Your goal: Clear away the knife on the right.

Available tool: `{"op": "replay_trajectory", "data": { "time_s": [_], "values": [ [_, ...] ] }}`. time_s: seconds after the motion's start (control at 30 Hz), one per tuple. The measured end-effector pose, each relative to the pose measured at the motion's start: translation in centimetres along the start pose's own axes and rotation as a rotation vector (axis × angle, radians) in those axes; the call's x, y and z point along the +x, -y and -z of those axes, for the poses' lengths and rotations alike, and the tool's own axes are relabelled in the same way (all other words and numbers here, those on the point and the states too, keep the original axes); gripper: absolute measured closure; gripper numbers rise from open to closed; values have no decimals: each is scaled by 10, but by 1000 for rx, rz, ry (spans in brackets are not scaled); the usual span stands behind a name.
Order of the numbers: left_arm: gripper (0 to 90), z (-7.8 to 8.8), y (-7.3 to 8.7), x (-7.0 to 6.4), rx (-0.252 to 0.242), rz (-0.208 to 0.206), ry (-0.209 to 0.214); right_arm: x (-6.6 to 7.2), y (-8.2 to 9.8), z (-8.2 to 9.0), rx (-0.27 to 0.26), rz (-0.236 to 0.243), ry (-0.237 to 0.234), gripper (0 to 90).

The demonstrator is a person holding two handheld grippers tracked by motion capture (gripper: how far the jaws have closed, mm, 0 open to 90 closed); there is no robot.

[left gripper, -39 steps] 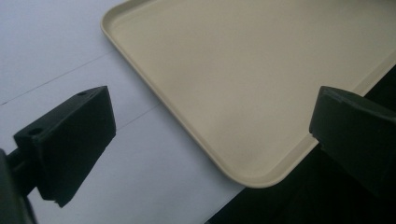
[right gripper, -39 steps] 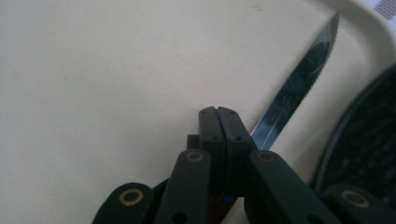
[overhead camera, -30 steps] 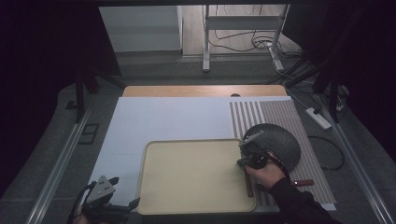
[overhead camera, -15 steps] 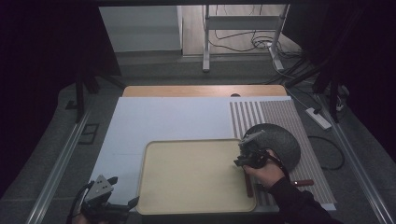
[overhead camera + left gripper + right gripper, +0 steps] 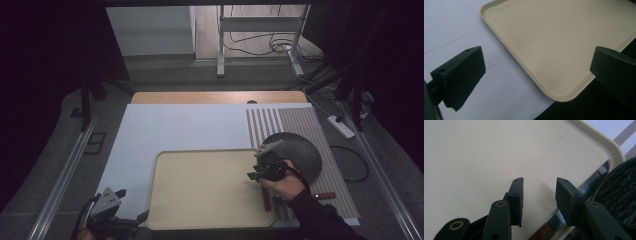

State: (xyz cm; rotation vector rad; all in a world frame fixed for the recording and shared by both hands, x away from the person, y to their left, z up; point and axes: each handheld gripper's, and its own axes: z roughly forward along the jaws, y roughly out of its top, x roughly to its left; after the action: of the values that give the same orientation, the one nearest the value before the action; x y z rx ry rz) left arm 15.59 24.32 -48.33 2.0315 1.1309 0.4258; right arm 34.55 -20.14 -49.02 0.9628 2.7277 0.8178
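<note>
I'm hovering the right gripper [image 5: 255, 172] over the right edge of the beige tray [image 5: 165, 200]; its jaws have just been opening and there's nothing between them now. The knife [image 5: 584, 192] is lying along that right edge of the tray, blade partly over the rim, wooden handle [image 5: 541, 233] toward me, touching or just beside the dark plate [image 5: 300, 152] to the tray's right. So I'm reading this as a release of the knife. To do it well I'm keeping the jaws spreading until both pads are clear, then lifting straight off so the blade isn't dragged against the plate. The left gripper [image 5: 131, 206] is idling at the tray's near left corner, jaws wide apart, holding nothing. The tray is sitting on a white mat [image 5: 170, 130] with a striped mat [image 5: 290, 122] right of it, and cables [image 5: 260, 47] are trailing on the floor beyond.
</note>
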Motion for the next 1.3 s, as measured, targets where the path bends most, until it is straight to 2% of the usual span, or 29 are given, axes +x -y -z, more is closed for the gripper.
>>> {"op": "replay_trajectory", "data": {
  "time_s": [0.1, 0.13, 0.27, 0.33, 0.47, 0.57, 0.73, 0.9, 1.3],
  "values": [
    [0, 0, 0, 0, 0, -1, 0, 3, -1, 1, -10, 15, -4, 570],
    [0, 0, 0, 0, 0, -1, 0, 5, -2, 4, -28, 22, 2, 543],
    [0, 0, 0, 0, 0, 0, 0, 4, -1, 12, -62, 17, 3, 505],
    [1, 0, 0, 0, -1, 0, 1, 3, 0, 15, -63, 9, 6, 465],
    [1, 0, 0, 0, 1, -3, 1, 0, 5, 20, -24, -14, 4, 372],
    [1, 0, 0, 0, 1, -2, 2, -3, 9, 24, -13, -46, -5, 289],
    [1, 0, 0, 0, -1, 1, 2, -3, 11, 26, -6, -60, -7, 237],
    [1, 0, 0, 0, -2, 3, 2, -3, 13, 32, -28, -75, -3, 182],
    [1, 0, 1, 1, -2, 8, 3, 0, 20, 45, -91, -58, 18, 125]
  ]
}}
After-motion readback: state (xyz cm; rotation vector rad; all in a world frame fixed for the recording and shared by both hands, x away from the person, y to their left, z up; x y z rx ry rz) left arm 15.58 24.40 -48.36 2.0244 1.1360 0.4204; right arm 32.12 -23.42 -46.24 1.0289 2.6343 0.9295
